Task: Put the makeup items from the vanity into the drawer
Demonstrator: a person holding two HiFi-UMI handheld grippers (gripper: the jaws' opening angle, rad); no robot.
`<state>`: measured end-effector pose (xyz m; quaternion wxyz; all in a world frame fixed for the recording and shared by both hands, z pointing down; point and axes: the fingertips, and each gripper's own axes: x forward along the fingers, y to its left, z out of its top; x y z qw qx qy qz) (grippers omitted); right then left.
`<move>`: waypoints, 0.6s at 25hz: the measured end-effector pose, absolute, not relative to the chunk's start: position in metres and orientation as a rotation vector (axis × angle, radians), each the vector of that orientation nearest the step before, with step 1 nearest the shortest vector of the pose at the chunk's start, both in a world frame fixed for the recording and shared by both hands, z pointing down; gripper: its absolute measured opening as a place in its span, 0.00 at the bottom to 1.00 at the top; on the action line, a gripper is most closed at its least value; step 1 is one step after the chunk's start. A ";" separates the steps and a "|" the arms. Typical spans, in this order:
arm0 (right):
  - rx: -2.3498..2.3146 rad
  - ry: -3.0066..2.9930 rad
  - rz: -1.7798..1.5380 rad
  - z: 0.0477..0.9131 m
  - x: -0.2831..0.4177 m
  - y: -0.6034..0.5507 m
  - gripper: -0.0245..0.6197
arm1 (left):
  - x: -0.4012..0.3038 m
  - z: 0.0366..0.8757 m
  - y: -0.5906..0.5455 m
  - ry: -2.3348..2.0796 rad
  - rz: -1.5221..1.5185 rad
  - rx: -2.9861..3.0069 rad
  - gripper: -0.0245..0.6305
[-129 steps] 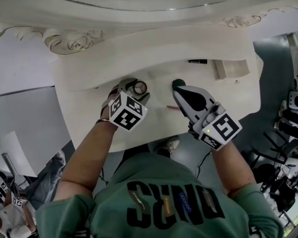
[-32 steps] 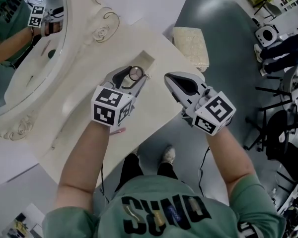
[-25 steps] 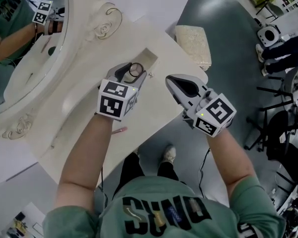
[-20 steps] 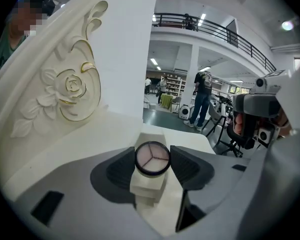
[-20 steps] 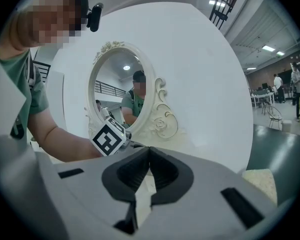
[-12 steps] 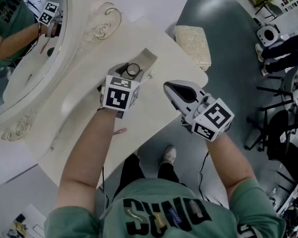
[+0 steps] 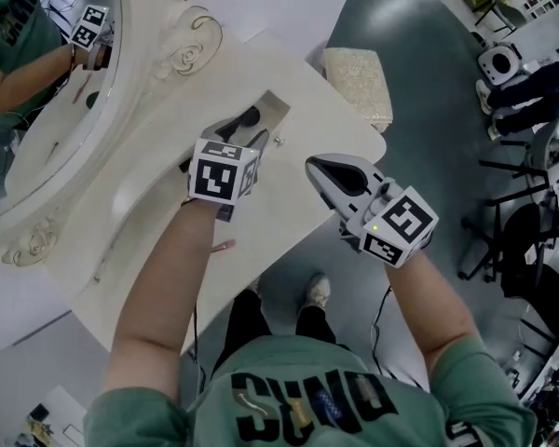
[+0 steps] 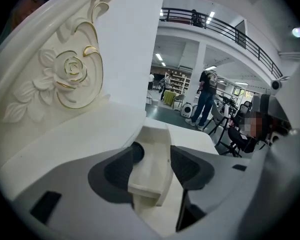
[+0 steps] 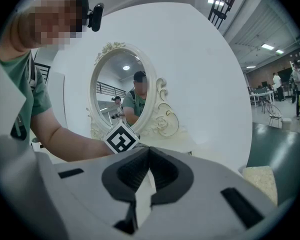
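While nose-down over drawer (image 7: pixel 279 107), left gripper (image 7: pixel 249 130) (agape)

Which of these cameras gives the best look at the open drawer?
The left gripper view: the drawer lies between the left gripper's parted jaws, inside visible, a dark round item at its left wall. The head view shows it small, partly behind that gripper. The right gripper view does not show it.
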<state>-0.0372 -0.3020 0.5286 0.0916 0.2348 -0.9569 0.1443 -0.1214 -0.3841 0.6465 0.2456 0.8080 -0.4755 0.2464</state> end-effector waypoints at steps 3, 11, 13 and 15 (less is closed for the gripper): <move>0.709 -2.843 0.428 0.527 -0.033 -0.301 0.05 | -0.120 0.644 -0.382 -1.300 0.658 2.207 0.39; 0.770 -2.856 0.411 0.507 -0.016 -0.290 0.05 | -0.109 0.594 -0.353 -1.309 0.467 2.327 0.36; 0.794 -2.856 0.410 0.498 -0.007 -0.283 0.05 | -0.104 0.573 -0.333 -1.289 0.383 2.370 0.31; 0.818 -2.853 0.414 0.485 0.005 -0.273 0.05 | -0.097 0.550 -0.308 -1.261 0.303 2.400 0.28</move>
